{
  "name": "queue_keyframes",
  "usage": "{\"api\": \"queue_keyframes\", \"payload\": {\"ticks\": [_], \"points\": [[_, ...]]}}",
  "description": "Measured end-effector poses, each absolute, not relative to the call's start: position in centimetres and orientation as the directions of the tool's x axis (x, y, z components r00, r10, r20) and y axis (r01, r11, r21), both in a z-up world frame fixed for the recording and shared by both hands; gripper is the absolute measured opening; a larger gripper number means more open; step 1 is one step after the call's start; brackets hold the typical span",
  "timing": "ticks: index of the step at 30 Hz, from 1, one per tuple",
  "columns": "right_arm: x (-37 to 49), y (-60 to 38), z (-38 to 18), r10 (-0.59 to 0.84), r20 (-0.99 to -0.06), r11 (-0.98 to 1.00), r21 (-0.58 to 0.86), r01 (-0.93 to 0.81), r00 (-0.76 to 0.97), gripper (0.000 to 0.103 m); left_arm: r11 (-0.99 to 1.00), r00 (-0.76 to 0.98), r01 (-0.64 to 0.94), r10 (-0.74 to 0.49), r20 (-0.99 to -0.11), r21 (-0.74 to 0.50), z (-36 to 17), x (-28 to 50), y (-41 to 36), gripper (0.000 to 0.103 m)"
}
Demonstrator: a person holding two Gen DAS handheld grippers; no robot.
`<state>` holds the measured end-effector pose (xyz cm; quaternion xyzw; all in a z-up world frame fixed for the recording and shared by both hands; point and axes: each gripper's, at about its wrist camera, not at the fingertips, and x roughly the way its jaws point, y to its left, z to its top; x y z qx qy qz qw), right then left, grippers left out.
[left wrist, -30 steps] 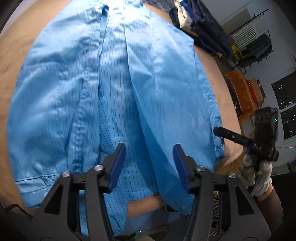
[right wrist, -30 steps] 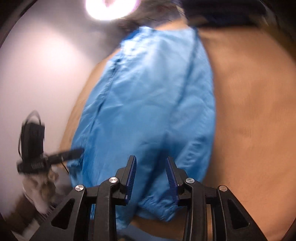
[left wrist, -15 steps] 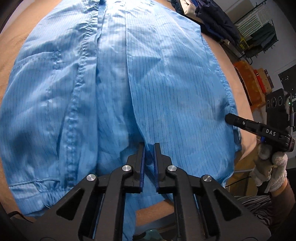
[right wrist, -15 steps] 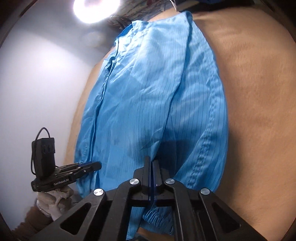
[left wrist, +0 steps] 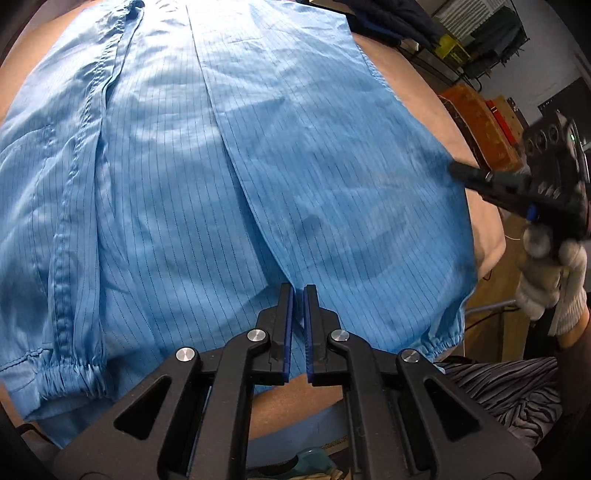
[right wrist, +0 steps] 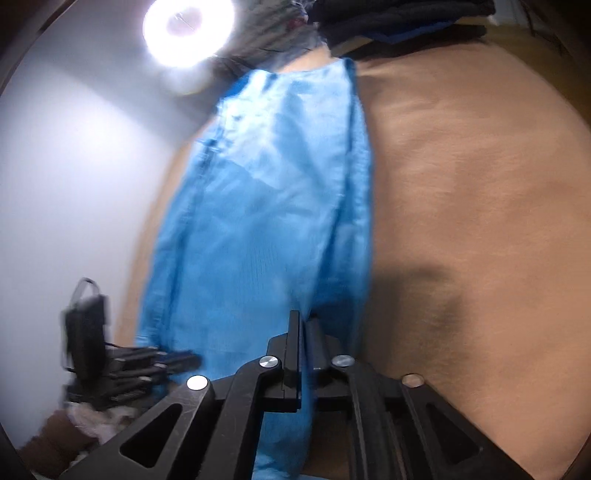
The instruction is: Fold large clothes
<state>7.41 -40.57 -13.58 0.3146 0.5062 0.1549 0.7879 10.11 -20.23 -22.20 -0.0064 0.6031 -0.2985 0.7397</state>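
A large light-blue pinstriped garment (left wrist: pixel 229 155) lies spread on a tan surface (left wrist: pixel 436 96), elastic cuffs near me. My left gripper (left wrist: pixel 298 291) is shut on the garment's near edge at its centre seam. My right gripper (right wrist: pixel 304 321) is shut on the garment (right wrist: pixel 266 206) at its near right side, and the cloth rises off the surface there. The right gripper also shows in the left wrist view (left wrist: pixel 517 184), at the garment's right edge. The left gripper also shows in the right wrist view (right wrist: pixel 147 365), low on the left.
A pile of dark clothes (left wrist: pixel 388 18) lies at the far end of the surface, also in the right wrist view (right wrist: pixel 399 22). Racks and orange furniture (left wrist: pixel 476 118) stand beyond the right edge. A bright ring lamp (right wrist: pixel 188 29) shines against a white wall.
Both grippers closed on the garment's near edge. Since then both have moved with the cloth in them and the right one has lifted its side; the right wrist view is motion-blurred.
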Motion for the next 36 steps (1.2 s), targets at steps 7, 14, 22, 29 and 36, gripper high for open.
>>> {"api": "queue_keyframes", "payload": {"ticks": [7,14,22,29,36], "points": [[11.7,-42.9,-15.1,0.626,-0.627,0.644,0.751,0.147,0.463,0.046,0.820,0.102,0.454,-0.437,-0.894,-0.349,-22.0,9.4,-19.0,0.003],[15.7,-44.6,-18.7,0.633,-0.607,0.553,0.789,0.268,0.480,0.043,0.816,0.100,0.462,-0.437,-0.894,-0.347,-22.3,8.9,-20.1,0.003],[19.5,-44.4,-18.2,0.546,-0.645,0.629,0.737,0.247,0.534,0.000,0.812,0.096,0.465,-0.443,-0.892,-0.353,-22.4,8.7,-19.9,0.003],[20.0,-43.9,-15.4,0.332,-0.783,0.837,0.501,0.217,0.526,0.000,0.805,0.087,0.464,-0.457,-0.885,-0.370,-22.3,8.5,-19.5,0.003],[18.4,-42.7,-13.9,0.281,-0.817,0.890,0.418,0.182,0.503,0.030,0.799,0.106,0.469,-0.473,-0.874,-0.375,-20.4,8.3,-17.8,0.003]]}}
